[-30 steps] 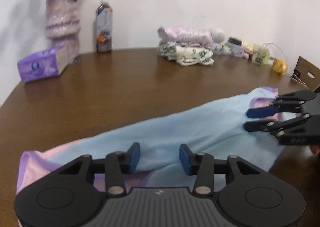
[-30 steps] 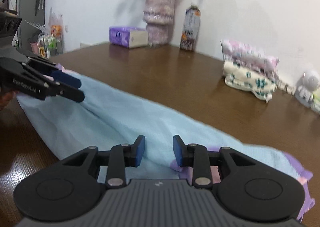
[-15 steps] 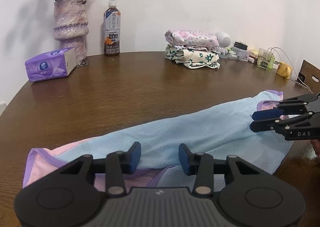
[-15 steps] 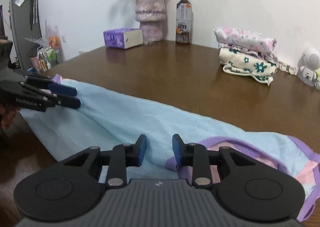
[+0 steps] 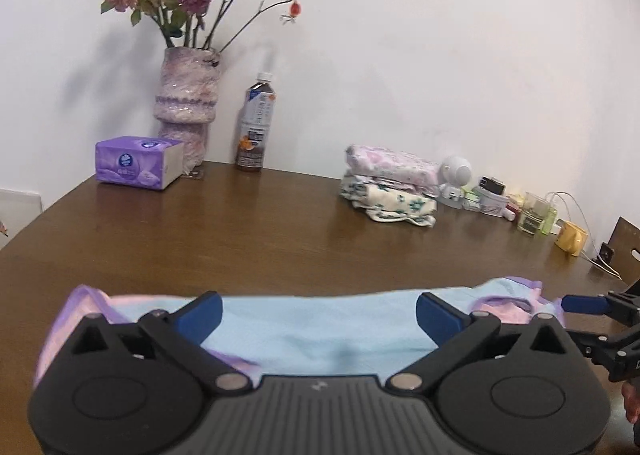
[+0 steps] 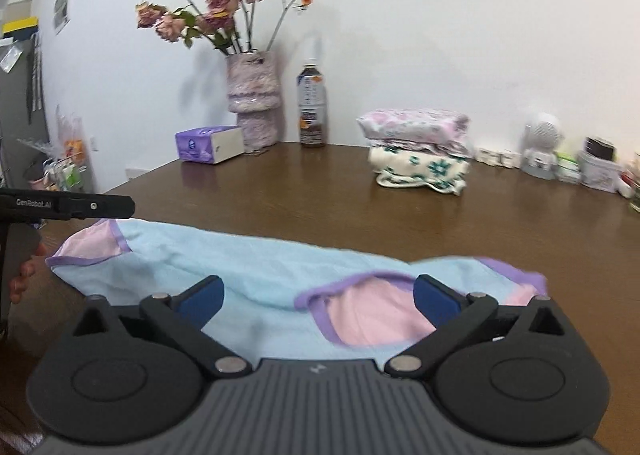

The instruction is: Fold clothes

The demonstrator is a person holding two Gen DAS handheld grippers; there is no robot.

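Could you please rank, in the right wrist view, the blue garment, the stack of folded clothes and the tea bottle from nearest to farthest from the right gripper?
From the right gripper, jaws just opened:
1. Blue garment, lying directly under the fingers.
2. Stack of folded clothes, farther back, right of centre.
3. Tea bottle, at the wall beside the vase.

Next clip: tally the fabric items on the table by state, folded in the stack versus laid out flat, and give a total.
Folded in the stack: 2, the pink floral piece on top of the cream piece with green flowers.
Laid out flat: 1, the light blue garment with purple trim.
Total: 3
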